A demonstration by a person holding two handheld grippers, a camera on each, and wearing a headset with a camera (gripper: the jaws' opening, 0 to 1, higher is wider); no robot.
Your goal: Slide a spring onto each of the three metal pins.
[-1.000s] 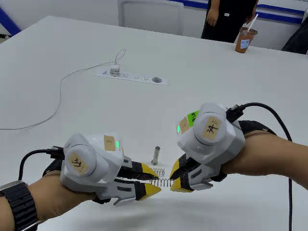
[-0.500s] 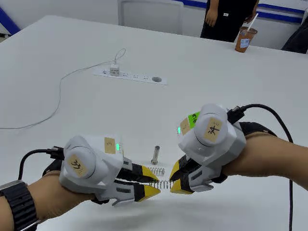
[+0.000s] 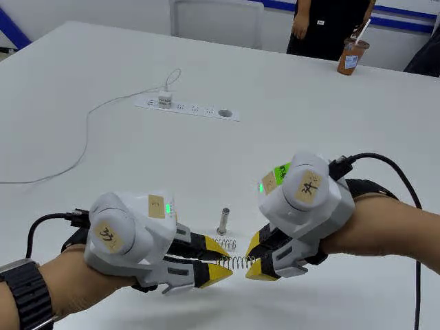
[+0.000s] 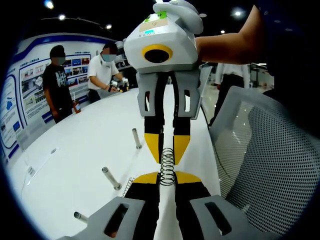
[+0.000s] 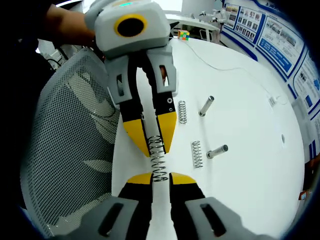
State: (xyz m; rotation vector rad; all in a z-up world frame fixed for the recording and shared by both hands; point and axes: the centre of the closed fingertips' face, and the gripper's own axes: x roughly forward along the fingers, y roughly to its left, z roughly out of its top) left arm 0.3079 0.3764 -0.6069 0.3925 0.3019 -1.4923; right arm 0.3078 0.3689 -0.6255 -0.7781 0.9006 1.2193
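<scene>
At near edge of counter (image 3: 289, 117), L claw (image 3: 222, 265) & R claw (image 3: 253, 260) face tip-to-tip.
Both clenched on one spring (image 3: 237, 261), an end each.

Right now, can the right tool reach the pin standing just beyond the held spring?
Probably yes, once freed. The right tool and left tool are both shut on the held spring. The pin stands close beyond it, with just a loose spring lying on the table between, nothing taller.
</scene>
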